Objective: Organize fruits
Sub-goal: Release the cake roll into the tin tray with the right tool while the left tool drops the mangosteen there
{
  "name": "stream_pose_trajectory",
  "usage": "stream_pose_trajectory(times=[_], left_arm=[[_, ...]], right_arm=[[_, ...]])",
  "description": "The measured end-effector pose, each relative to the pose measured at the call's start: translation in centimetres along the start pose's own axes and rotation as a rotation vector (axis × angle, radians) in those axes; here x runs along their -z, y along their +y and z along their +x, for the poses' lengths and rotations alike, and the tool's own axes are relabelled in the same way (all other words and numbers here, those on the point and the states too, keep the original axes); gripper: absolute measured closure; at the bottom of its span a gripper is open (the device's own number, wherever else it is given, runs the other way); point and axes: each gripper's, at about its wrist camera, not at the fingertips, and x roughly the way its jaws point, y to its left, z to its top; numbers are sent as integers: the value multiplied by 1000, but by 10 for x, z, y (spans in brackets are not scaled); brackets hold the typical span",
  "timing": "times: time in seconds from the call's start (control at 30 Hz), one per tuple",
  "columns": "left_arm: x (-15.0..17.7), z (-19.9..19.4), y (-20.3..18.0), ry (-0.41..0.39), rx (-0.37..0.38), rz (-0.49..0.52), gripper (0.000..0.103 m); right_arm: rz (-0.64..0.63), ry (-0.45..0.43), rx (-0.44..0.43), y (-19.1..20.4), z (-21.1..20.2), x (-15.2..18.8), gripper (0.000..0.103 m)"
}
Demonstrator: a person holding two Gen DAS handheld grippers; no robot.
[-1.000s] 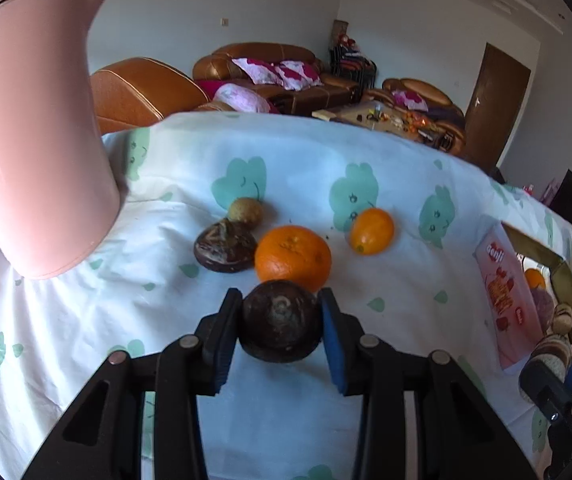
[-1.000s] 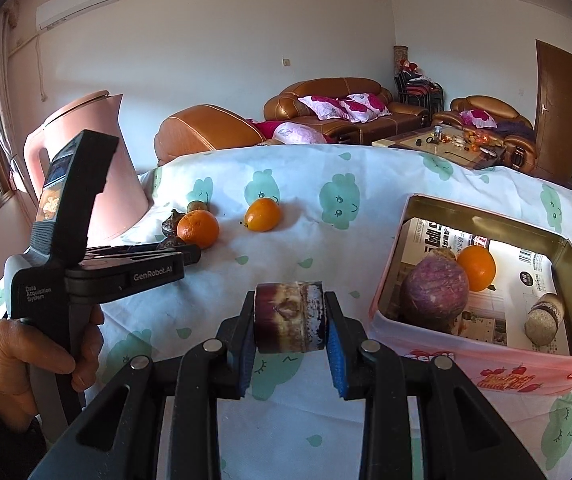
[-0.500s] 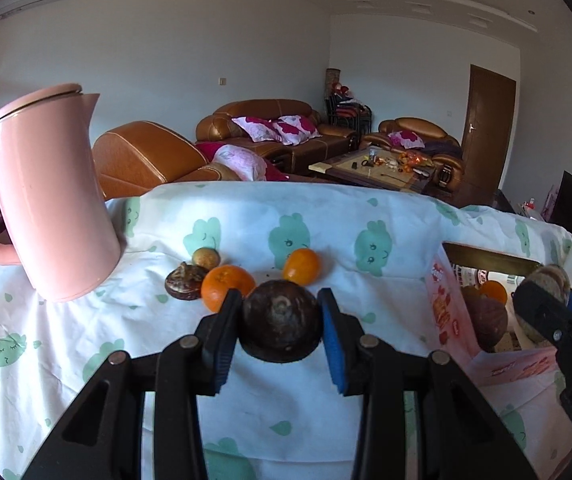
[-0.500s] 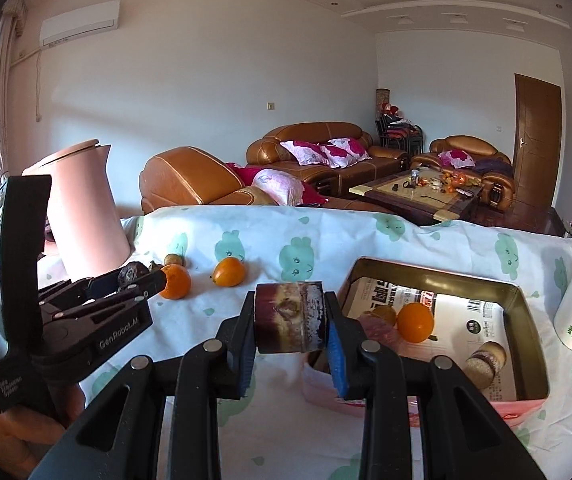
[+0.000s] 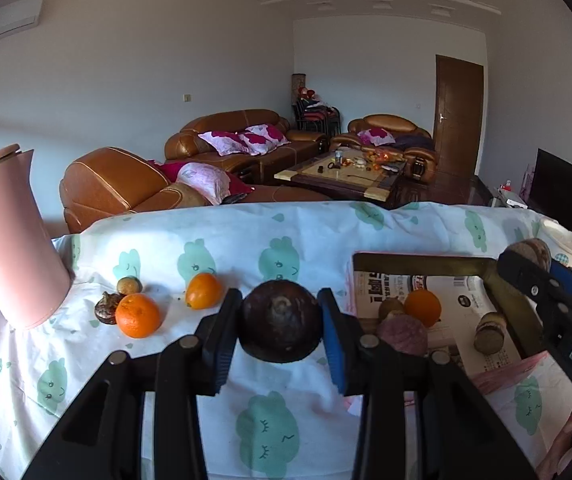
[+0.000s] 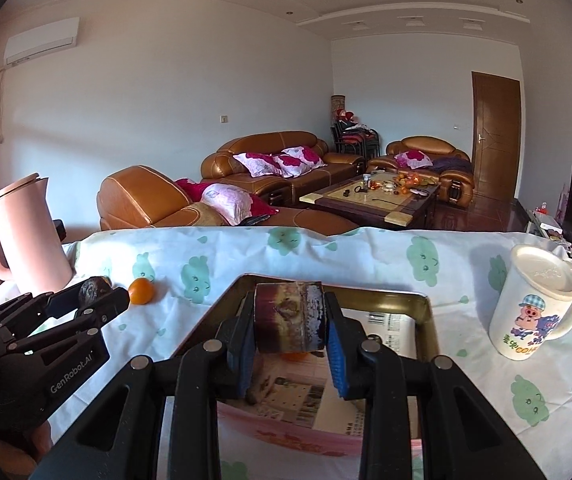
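The left tool (image 5: 282, 336) pinches a dark brown round fruit (image 5: 282, 326) between its blue pads, held above the cloth-covered bench (image 5: 246, 240) just left of the box (image 5: 418, 264). The right tool (image 6: 290, 346) grips a stubby, purple-brown cut cylinder of produce (image 6: 289, 322) over that box's near wall. Inside the box lie an orange (image 5: 422, 307), a purple fruit (image 5: 402, 334) and two small brown pieces, while on the cloth to the left sit two oranges (image 5: 138, 315) beside a pink kettle (image 5: 6, 240); a lidded cartoon mug (image 6: 534, 300) stands right of the box.
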Motion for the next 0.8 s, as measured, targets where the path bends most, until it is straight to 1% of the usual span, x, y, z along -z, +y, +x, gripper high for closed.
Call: stream_pose_trajectory(times=[0.23, 0.37, 0.47, 0.6, 0.7, 0.8], left_arm=[[-10, 9, -29, 3, 46, 26, 63], [-13, 22, -48, 35, 70, 40, 63], [-10, 30, -65, 58, 114, 38, 63], [-2, 38, -90, 82, 132, 93, 63], [0, 43, -101, 87, 123, 113, 63], [-2, 45, -108, 90, 107, 128, 63]], right_arm=[[46, -9, 94, -47, 2, -6, 71], [64, 7, 125, -62, 10, -7, 71], [63, 29, 117, -65, 19, -6, 71], [41, 62, 97, -63, 35, -5, 71], [55, 110, 52, -64, 49, -2, 70], [68, 153, 31, -65, 60, 1, 70]])
